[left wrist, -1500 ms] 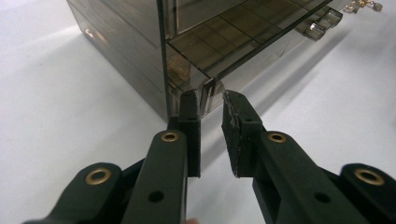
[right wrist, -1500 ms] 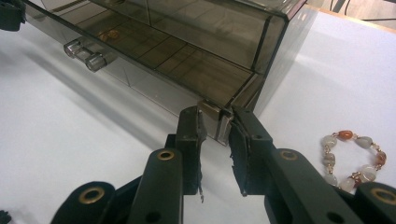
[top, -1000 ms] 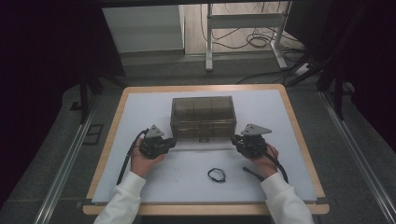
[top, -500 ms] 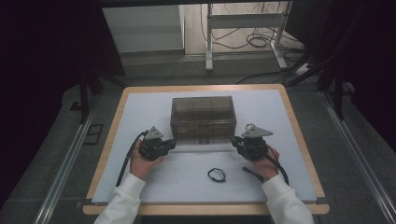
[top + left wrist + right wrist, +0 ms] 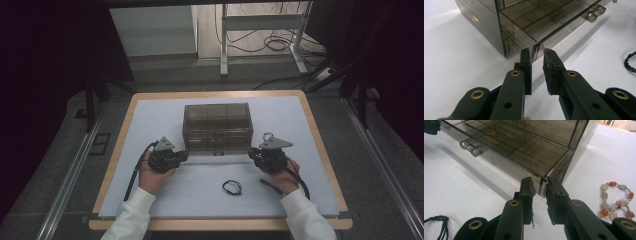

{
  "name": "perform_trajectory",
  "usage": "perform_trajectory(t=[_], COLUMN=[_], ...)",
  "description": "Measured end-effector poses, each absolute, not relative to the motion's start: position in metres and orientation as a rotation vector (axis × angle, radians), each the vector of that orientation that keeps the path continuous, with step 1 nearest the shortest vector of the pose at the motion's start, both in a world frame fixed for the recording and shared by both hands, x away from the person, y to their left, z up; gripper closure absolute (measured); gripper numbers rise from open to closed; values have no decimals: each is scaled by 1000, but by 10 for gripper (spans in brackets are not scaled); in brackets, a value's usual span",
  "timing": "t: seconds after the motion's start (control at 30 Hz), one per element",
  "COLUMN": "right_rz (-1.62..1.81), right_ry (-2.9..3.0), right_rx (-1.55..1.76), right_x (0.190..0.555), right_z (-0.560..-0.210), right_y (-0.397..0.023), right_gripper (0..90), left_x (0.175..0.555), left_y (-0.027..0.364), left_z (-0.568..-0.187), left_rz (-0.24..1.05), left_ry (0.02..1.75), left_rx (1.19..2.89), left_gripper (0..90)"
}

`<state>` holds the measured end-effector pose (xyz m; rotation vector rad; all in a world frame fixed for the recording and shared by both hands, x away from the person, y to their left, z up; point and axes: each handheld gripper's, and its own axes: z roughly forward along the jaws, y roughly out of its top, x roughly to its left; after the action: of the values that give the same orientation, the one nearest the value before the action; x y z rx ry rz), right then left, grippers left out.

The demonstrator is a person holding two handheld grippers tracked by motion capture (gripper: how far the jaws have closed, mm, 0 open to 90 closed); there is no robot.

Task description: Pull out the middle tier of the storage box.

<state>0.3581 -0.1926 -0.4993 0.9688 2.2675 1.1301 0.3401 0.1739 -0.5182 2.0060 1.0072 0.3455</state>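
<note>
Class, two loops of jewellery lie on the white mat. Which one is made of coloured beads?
The beaded bracelet, right of the smoky drawer box, beside the right gripper. The black cord loop in front of the box is plain and dark.

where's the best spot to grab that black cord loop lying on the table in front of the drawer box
Take the black cord loop from straight above, pinching one side of the ring across its thin strand. It lies flat on the white table with bare surface all around, so a level approach would likely just push it along. Either the right gripper or the left gripper could probably reach it; both sit at the drawer box.
</note>
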Motion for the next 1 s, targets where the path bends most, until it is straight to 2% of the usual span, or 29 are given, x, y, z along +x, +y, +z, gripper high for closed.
perform_trajectory(t=[1.0], right_rz=[1130], right_ry=[2270], right_rx=[965], right_x=[349], right_z=[-499], right_y=[-194], right_gripper=[758], left_x=[331], left_y=[174], left_z=[-518], left_rz=[328], left_ry=[998], left_rx=[2003], left_gripper=[785])
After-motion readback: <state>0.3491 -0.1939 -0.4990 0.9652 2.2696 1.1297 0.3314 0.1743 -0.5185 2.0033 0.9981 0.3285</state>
